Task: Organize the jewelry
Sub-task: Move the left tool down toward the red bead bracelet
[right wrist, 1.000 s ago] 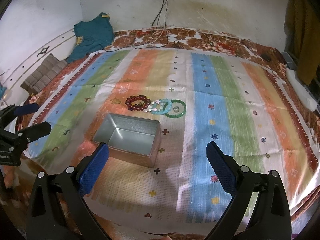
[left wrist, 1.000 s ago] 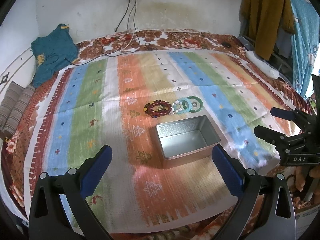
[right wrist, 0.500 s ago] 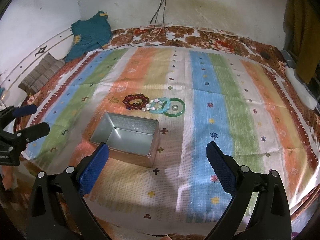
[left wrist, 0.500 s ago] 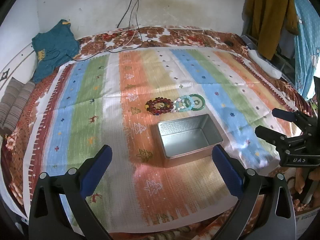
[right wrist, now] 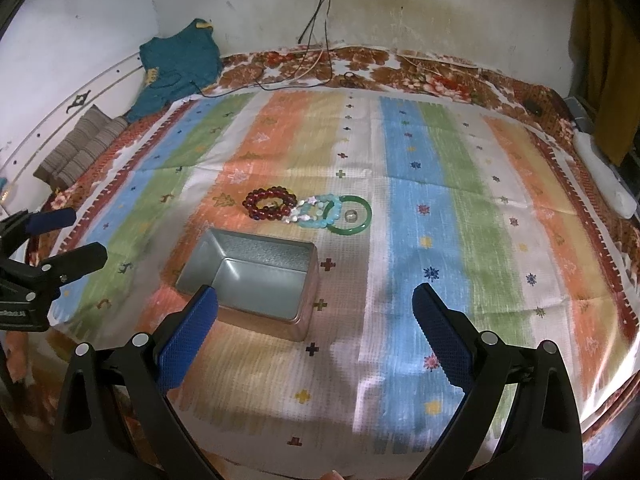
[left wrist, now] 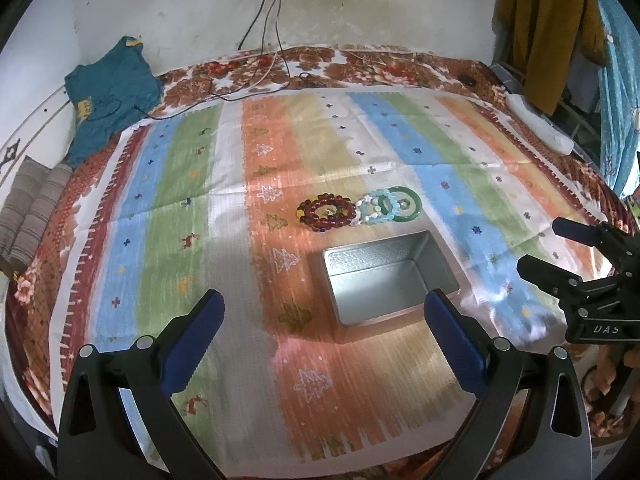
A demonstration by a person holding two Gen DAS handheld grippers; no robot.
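Red bead bracelet (left wrist: 329, 212), pale blue one (left wrist: 376, 211) and green bangle (left wrist: 404, 204) lie in a left-right row mid-frame, just above the tin (left wrist: 390, 276). Right gripper (right wrist: 315, 318) looks nearer; left gripper (left wrist: 324, 324) also spread wide, both empty.

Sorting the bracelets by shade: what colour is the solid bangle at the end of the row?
Green; the bangle shows best in the right wrist view.
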